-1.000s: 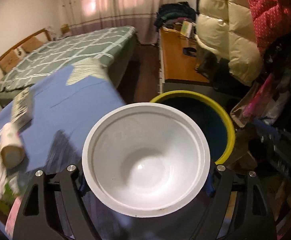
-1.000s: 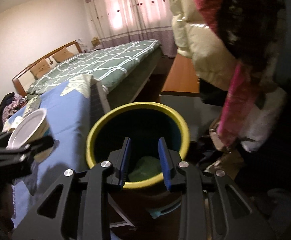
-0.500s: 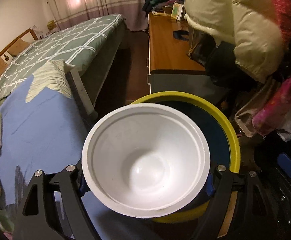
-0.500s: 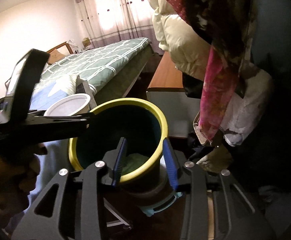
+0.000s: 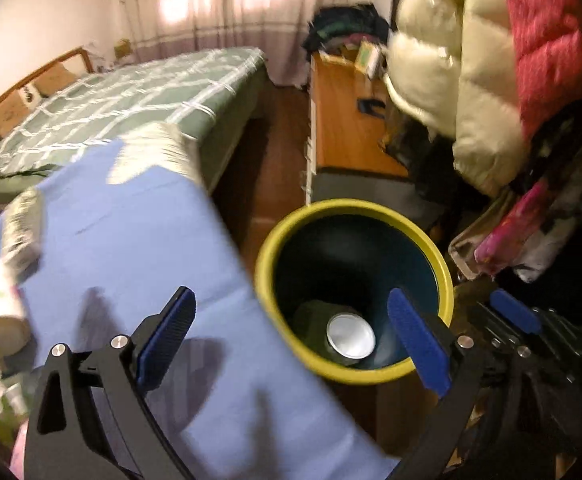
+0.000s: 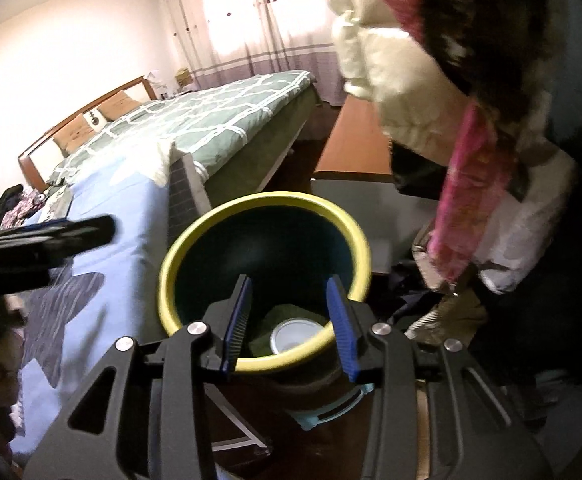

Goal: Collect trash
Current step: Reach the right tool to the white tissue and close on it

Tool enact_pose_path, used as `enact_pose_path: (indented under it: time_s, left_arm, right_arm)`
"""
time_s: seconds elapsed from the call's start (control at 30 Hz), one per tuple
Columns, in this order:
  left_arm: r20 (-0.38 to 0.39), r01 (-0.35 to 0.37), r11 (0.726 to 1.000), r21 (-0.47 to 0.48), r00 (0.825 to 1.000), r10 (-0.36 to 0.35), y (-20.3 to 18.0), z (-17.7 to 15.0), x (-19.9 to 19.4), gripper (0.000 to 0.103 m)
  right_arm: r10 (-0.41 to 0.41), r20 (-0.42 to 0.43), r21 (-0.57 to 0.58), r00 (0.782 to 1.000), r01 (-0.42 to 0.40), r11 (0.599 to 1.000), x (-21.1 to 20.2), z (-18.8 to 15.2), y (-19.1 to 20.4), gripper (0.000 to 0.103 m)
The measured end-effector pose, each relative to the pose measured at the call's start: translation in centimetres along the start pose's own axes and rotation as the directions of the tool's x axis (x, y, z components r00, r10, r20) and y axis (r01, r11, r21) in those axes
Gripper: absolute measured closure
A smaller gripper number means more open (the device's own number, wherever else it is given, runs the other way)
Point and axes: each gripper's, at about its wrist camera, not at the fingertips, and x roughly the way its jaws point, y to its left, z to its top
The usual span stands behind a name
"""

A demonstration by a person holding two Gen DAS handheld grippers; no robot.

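We note the bin [image 5: 355, 288]: smooth plastic, glossy yellow rim, dark matt inside. The white bowl [image 5: 351, 336] within looks smooth. The counter [image 5: 131, 248] carries matt blue cloth. Gripper fingers [image 5: 417, 340] bear ribbed blue pads on matt black plastic. The cream jacket [image 5: 451, 64] is glossy.

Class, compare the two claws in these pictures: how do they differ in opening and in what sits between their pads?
The left claw gapes wide and is opening further; the right claw stands much narrower. The left claw's pads grip nothing, the white bowl already lying in the bin; the right claw's pads straddle the bin's near rim, contact unclear. Both have blue pads and point down at the bin.
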Motion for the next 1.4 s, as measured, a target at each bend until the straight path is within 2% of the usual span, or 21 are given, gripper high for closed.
enact_pose_path:
  time_s: [0.13,0.23,0.3,0.43,0.47,0.5,0.53,0.67,0.8,0.87,1.03,1.07,1.33,1.4]
  left_arm:
    - [0.078,-0.069,0.994,-0.079,0.994,0.075,4.7,-1.7,-5.0,0.005]
    - [0.117,-0.141,0.976,-0.165,0.98,0.161,9.5,-3.9,-8.7,0.005]
    - [0.132,-0.204,0.951,-0.234,0.962,0.239,13.2,-5.9,-11.3,0.005]
    - [0.131,-0.325,0.874,-0.361,0.91,0.393,19.8,-10.1,-15.7,0.005]
    - [0.124,-0.363,0.841,-0.4,0.888,0.442,21.8,-11.6,-17.0,0.005]
    - [0.12,-0.381,0.824,-0.42,0.876,0.466,23.0,-12.6,-17.9,0.005]
    - [0.108,-0.409,0.793,-0.451,0.857,0.503,24.6,-13.9,-19.0,0.005]
    - [0.065,-0.461,0.721,-0.517,0.819,0.57,29.0,-17.7,-21.4,0.005]
    - [0.039,-0.502,0.665,-0.553,0.781,0.623,32.2,-20.4,-23.1,0.005]
    - [0.027,-0.514,0.644,-0.567,0.77,0.638,33.2,-21.2,-23.3,0.005]
    - [0.011,-0.529,0.607,-0.593,0.749,0.663,35.0,-22.9,-23.9,0.005]
    - [0.01,-0.527,0.605,-0.596,0.749,0.663,35.2,-23.0,-24.0,0.005]
    - [0.003,-0.516,0.619,-0.592,0.767,0.642,34.6,-22.7,-23.1,0.005]
    - [0.003,-0.512,0.624,-0.59,0.772,0.636,34.5,-22.6,-22.8,0.005]
  right_arm:
    - [0.038,-0.008,-0.04,0.999,-0.038,0.998,0.5,0.4,3.2,0.065]
    - [0.082,-0.016,-0.082,0.996,-0.083,0.993,0.6,0.8,6.7,0.065]
    - [0.12,-0.026,-0.122,0.992,-0.123,0.985,0.8,1.1,9.7,0.065]
    - [0.198,-0.054,-0.196,0.979,-0.205,0.959,1.1,1.3,15.8,0.065]
    - [0.222,-0.064,-0.221,0.973,-0.23,0.948,1.2,1.3,17.8,0.065]
    - [0.237,-0.071,-0.239,0.969,-0.247,0.939,1.2,1.2,19.3,0.065]
    - [0.26,-0.084,-0.261,0.962,-0.273,0.926,1.3,1.2,21.2,0.065]
    - [0.33,-0.134,-0.327,0.934,-0.356,0.875,1.7,0.8,28.1,0.065]
    - [0.371,-0.165,-0.353,0.914,-0.406,0.843,2.1,0.6,33.1,0.065]
    - [0.394,-0.195,-0.351,0.898,-0.439,0.827,2.7,0.4,35.4,0.065]
    - [0.424,-0.286,-0.316,0.859,-0.503,0.805,5.1,0.3,38.5,0.065]
    - [0.424,-0.302,-0.307,0.854,-0.509,0.805,5.6,0.4,39.0,0.065]
    - [0.399,-0.352,-0.322,0.847,-0.51,0.798,7.0,-0.2,40.9,0.065]
    - [0.4,-0.361,-0.33,0.843,-0.516,0.79,7.0,-0.5,41.3,0.068]
